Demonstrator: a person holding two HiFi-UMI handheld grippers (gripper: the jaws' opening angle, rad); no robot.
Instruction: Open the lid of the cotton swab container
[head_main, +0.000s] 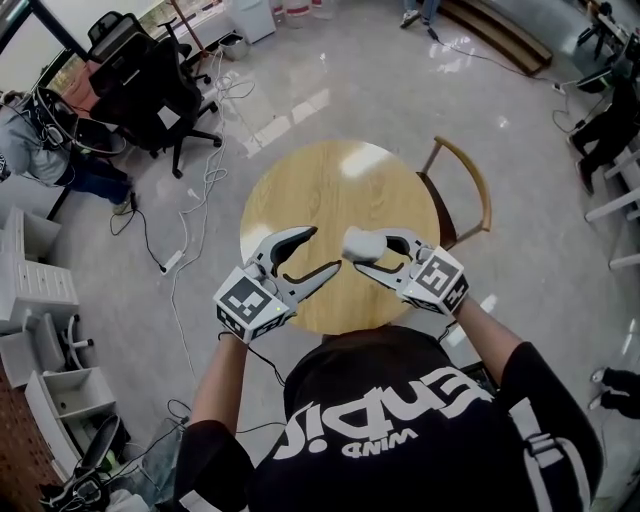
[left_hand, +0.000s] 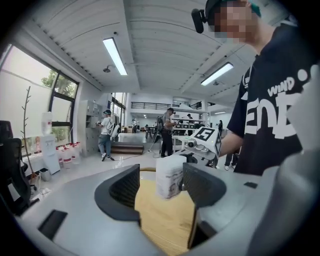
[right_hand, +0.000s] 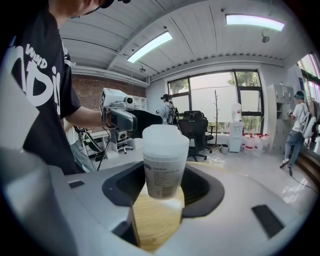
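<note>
cotton swab container (head_main: 360, 240): light, slick, crushable-looking plastic, pinched in the jaws of my right gripper (head_main: 368, 252) above the table (head_main: 300, 190), left gripper (head_main: 325, 250) with jaws spread beside it; take the lid (right_hand: 161, 132) by its rim.

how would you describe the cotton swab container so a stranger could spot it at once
Find the round wooden table; above its near half the right gripper holds a small tub. That is the cotton swab container: frosted white, lid on, with a printed label round its body, unlike the plain grey gripper around it.
</note>
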